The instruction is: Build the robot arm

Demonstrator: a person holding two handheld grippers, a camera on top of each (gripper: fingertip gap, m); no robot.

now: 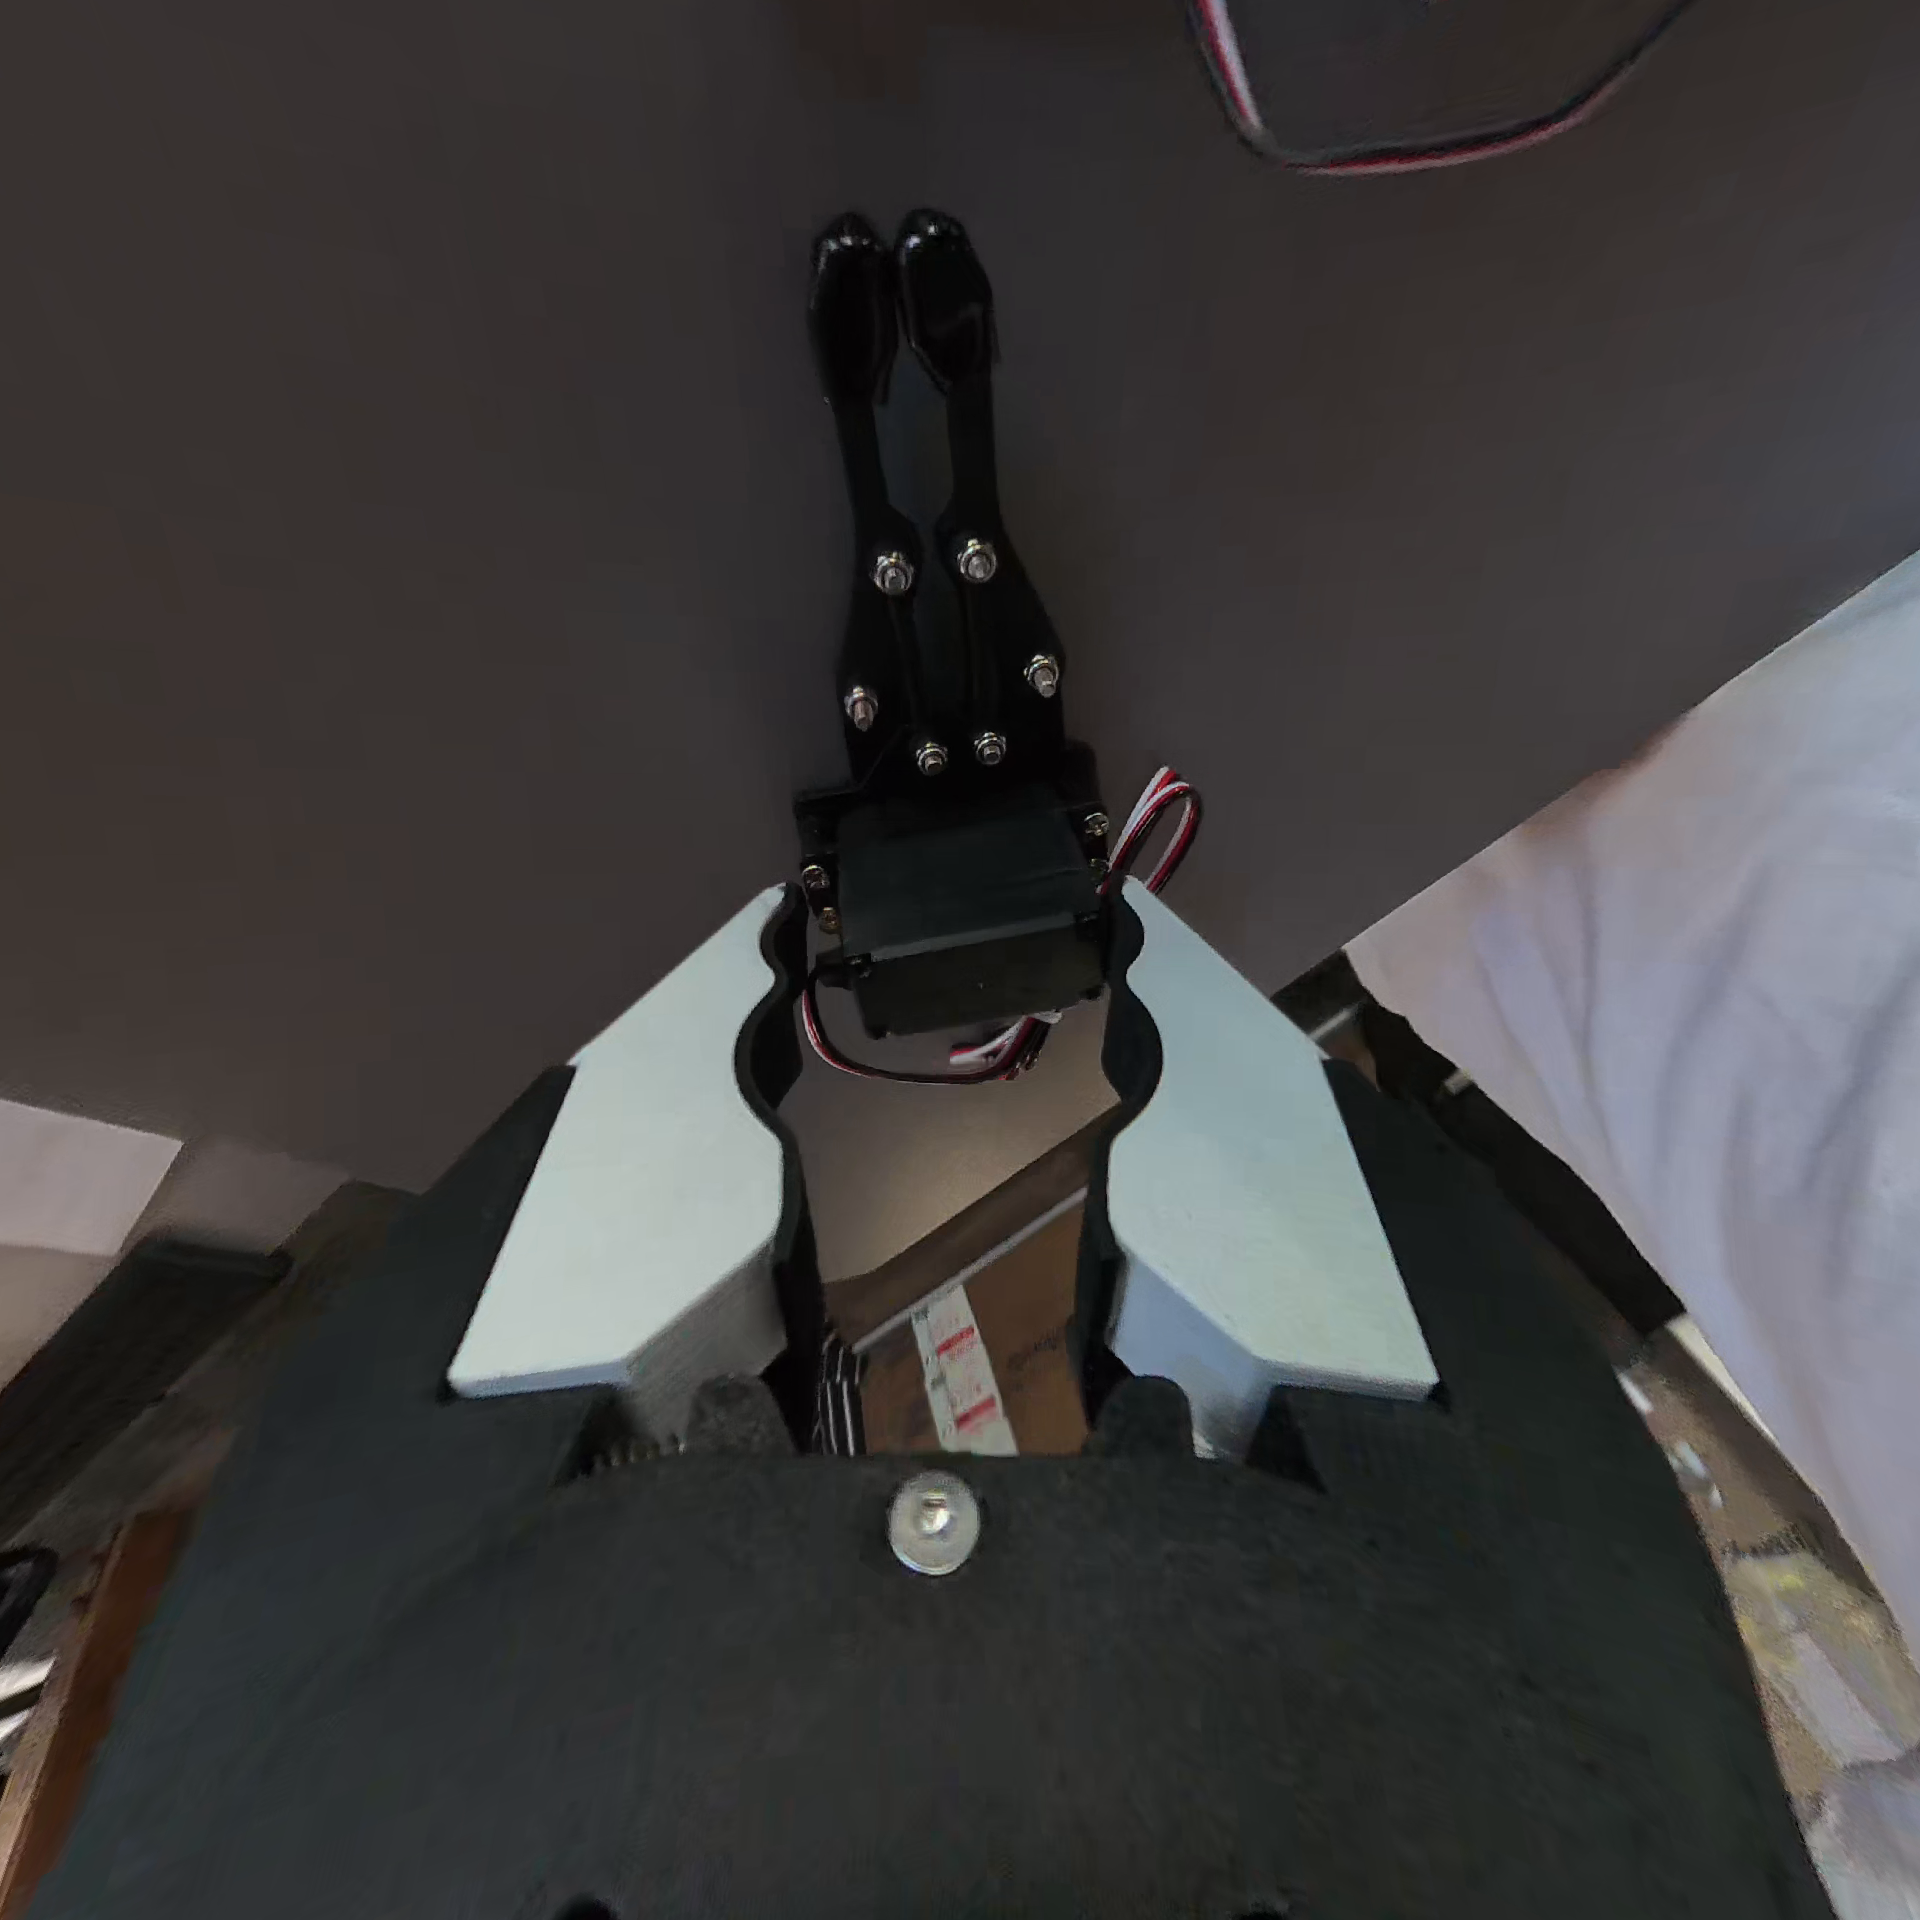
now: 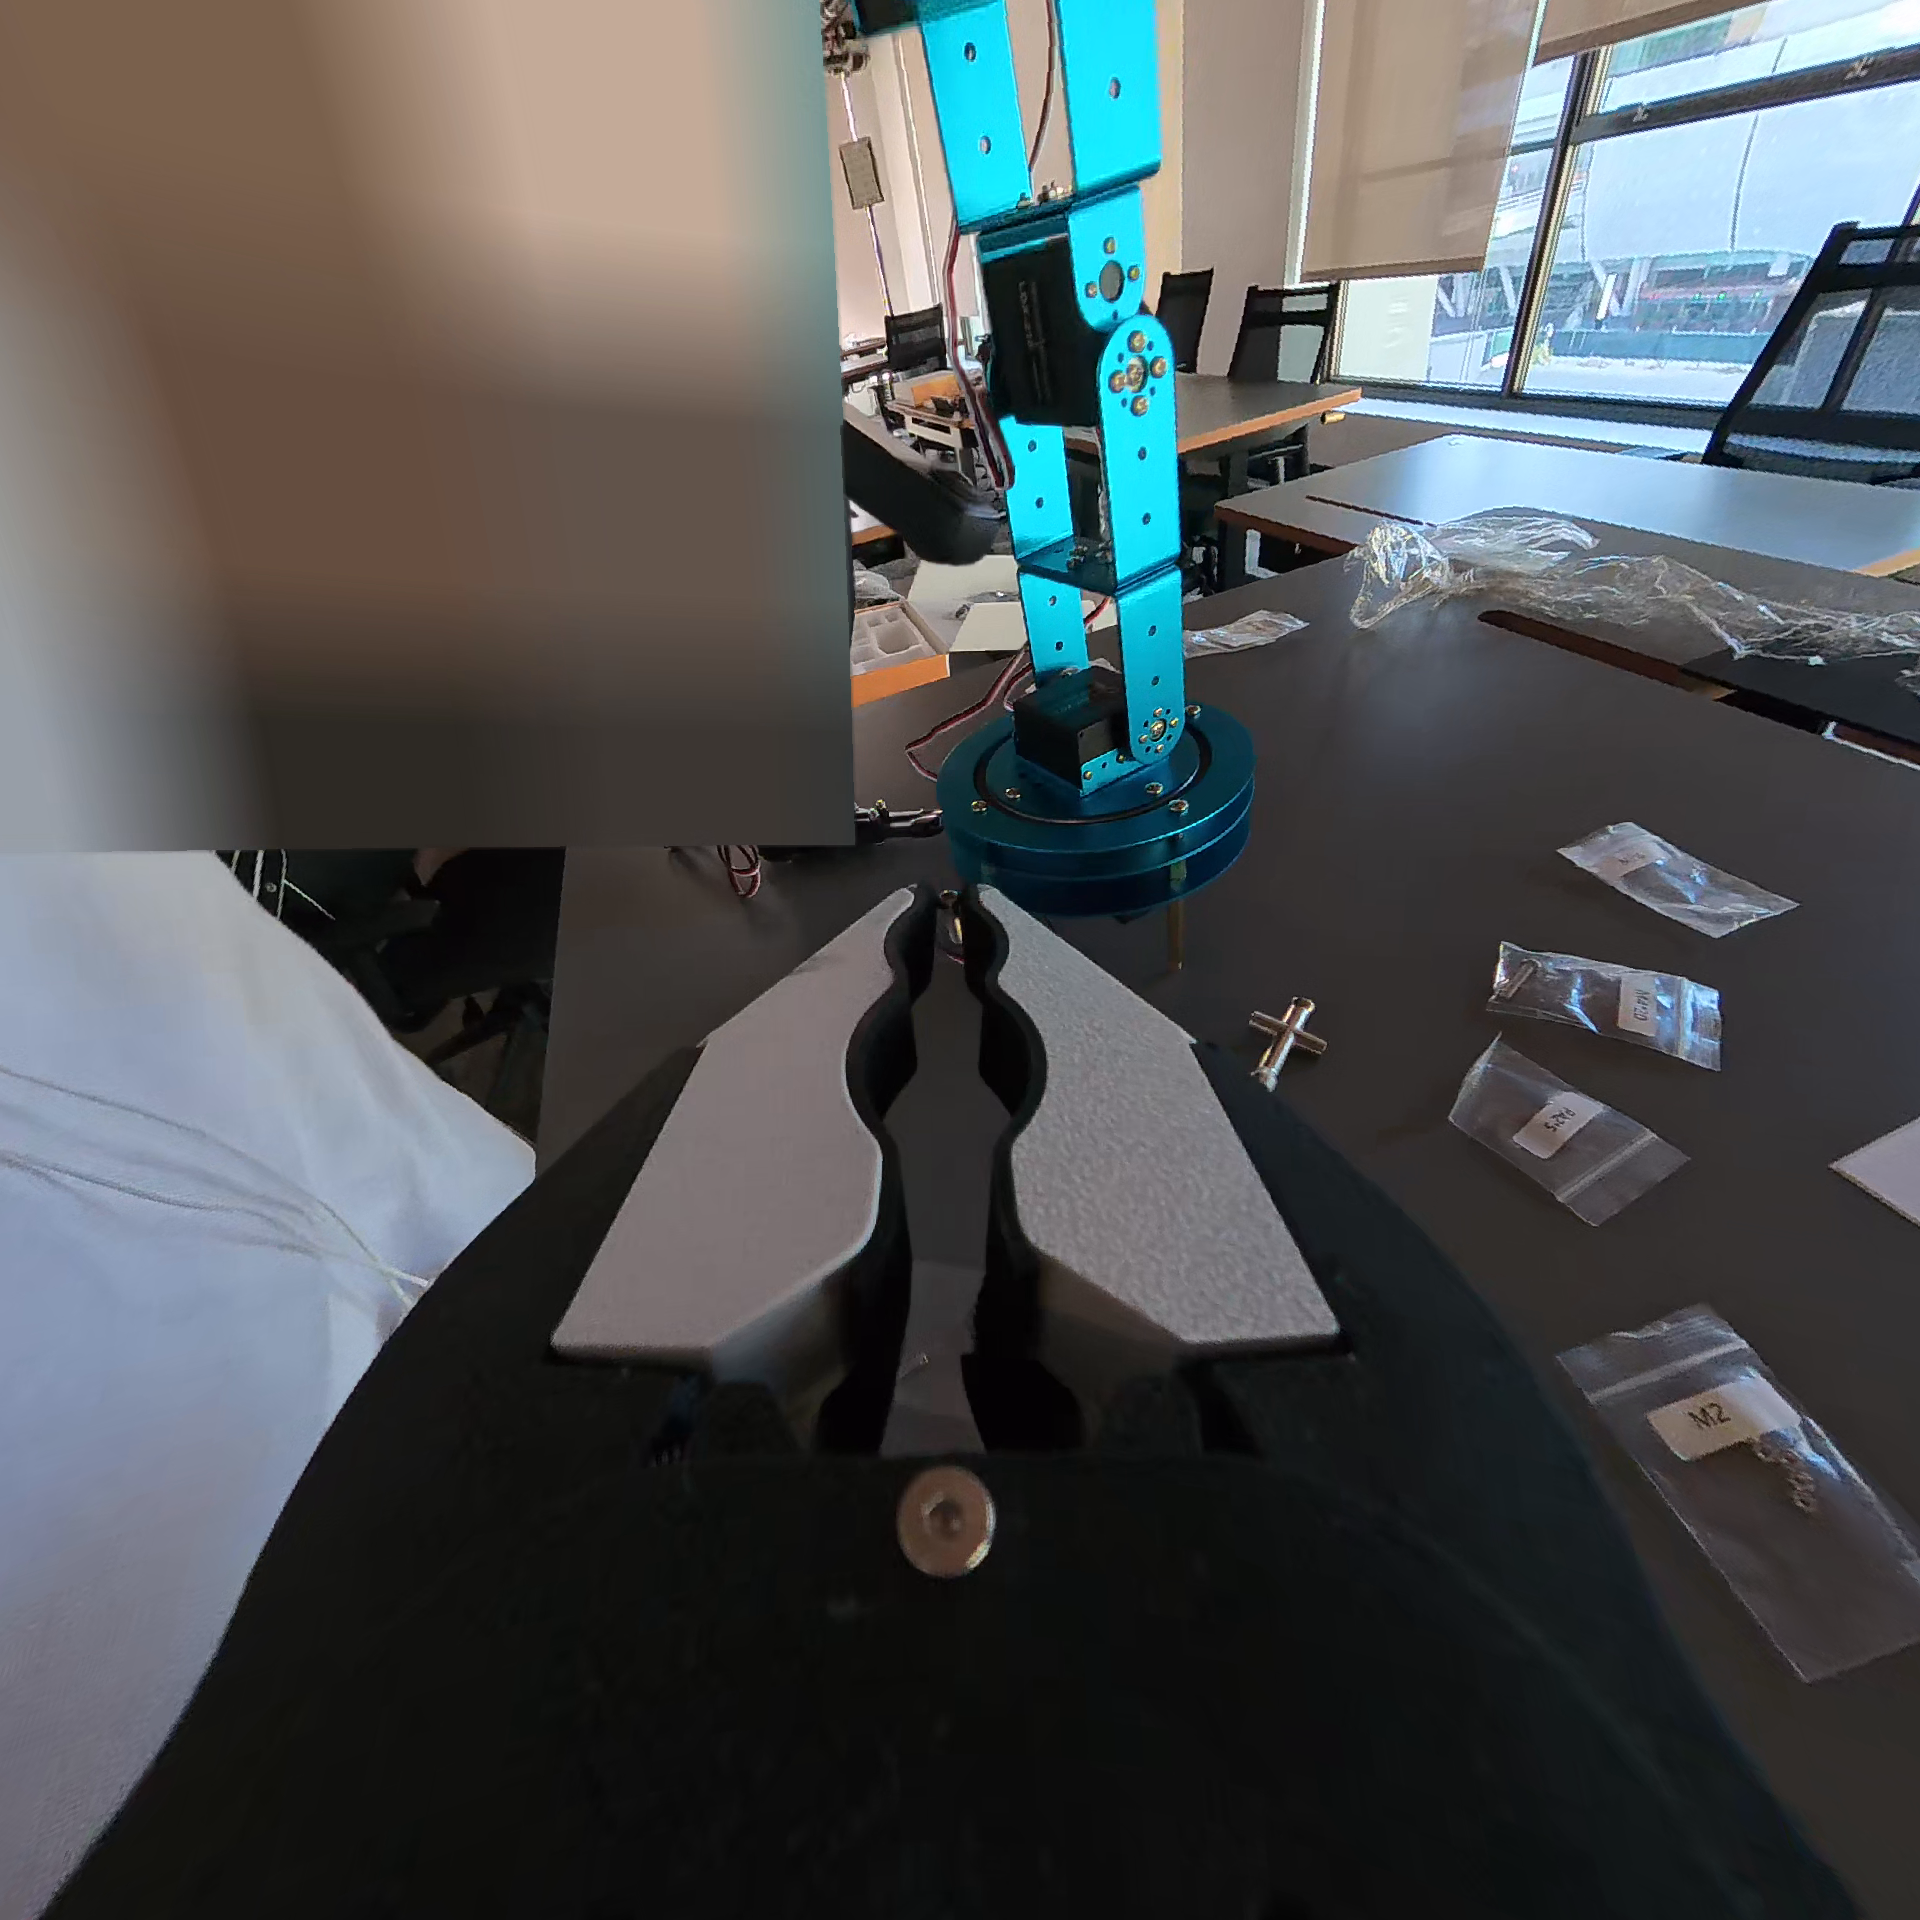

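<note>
My left gripper [image 1: 956,925] is shut on the black servo body [image 1: 961,914] of a small black claw assembly. The claw's two arms [image 1: 914,499] point away from me over the dark table [image 1: 416,520], with its tips together. Red, white and black servo wires [image 1: 1158,831] loop out beside the pads. My right gripper [image 2: 943,902] is nearly closed, just in front of the round base [image 2: 1096,821] of a blue robot arm [image 2: 1101,468]. A small brass and red bit shows between its tips; I cannot tell whether it is gripped.
Several small clear bags of hardware [image 2: 1605,1003] and a metal cross wrench [image 2: 1288,1039] lie right of my right gripper. Crumpled plastic wrap [image 2: 1558,571] lies at the back. A loose wire [image 1: 1403,135] lies far right. A white sleeve [image 1: 1662,987] is beside each gripper [image 2: 156,1247]. The gap from one gripper's tips to the other's is roughly 30 cm.
</note>
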